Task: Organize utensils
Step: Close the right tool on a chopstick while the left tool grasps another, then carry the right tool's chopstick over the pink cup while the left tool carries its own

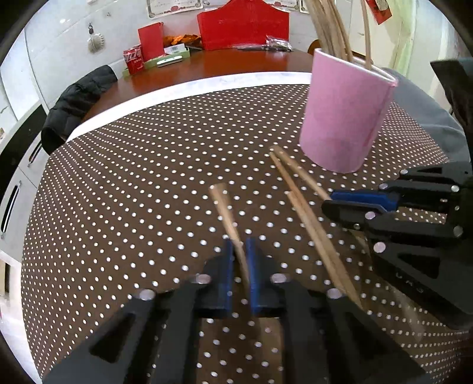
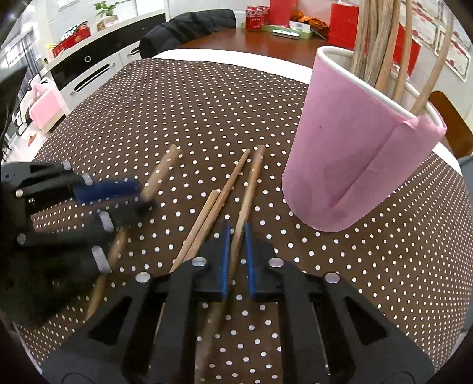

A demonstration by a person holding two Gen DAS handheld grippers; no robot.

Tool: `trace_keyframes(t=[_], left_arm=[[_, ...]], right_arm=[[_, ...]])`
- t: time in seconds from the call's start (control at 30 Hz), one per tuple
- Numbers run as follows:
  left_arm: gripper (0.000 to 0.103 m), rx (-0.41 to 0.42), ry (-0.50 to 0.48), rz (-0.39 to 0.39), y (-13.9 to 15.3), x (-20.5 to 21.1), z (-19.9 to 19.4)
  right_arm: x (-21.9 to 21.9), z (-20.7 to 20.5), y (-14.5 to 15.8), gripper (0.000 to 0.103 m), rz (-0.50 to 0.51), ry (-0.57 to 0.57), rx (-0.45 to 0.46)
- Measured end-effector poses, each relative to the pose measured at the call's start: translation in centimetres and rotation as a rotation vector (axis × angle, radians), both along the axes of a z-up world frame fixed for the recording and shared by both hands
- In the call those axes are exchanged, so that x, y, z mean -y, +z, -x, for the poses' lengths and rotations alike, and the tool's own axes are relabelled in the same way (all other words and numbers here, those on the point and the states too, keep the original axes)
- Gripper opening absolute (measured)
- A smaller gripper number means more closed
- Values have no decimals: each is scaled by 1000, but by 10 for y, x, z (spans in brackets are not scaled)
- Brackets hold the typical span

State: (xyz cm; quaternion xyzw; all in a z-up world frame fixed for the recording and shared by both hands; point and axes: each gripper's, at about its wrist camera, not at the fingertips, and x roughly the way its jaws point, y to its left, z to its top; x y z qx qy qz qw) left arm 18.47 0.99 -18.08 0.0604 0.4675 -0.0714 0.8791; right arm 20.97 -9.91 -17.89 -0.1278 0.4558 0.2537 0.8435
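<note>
A pink cup [image 1: 346, 115] holding several chopsticks stands on the dotted cloth; it also shows in the right wrist view [image 2: 354, 153]. My left gripper [image 1: 240, 254] is shut on one wooden chopstick [image 1: 226, 209], its tip lifted and blurred. My right gripper [image 2: 235, 245] is shut on another chopstick [image 2: 251, 189] that lies among others. Two more chopsticks [image 2: 215, 203] lie just left of it on the cloth. The right gripper appears in the left wrist view [image 1: 334, 203], the left gripper in the right wrist view [image 2: 142, 195].
The brown white-dotted tablecloth [image 1: 147, 177] covers the near table. Behind it stand a red box [image 1: 242, 26], a red can [image 1: 133, 60] and a green tray [image 1: 168, 59]. A black jacket [image 1: 77, 100] hangs on a chair at the left.
</note>
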Motion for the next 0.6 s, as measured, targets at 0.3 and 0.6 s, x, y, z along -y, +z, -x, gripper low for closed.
trace_keyframes(t=[0.3,0.6], left_arm=[[5,155,83,106,34,-17,19],[5,399,60,200,101,-6,37]], right_arm=[[35,12,25,6,-272,6,8],[67,29,75,6,-470,-3,145]])
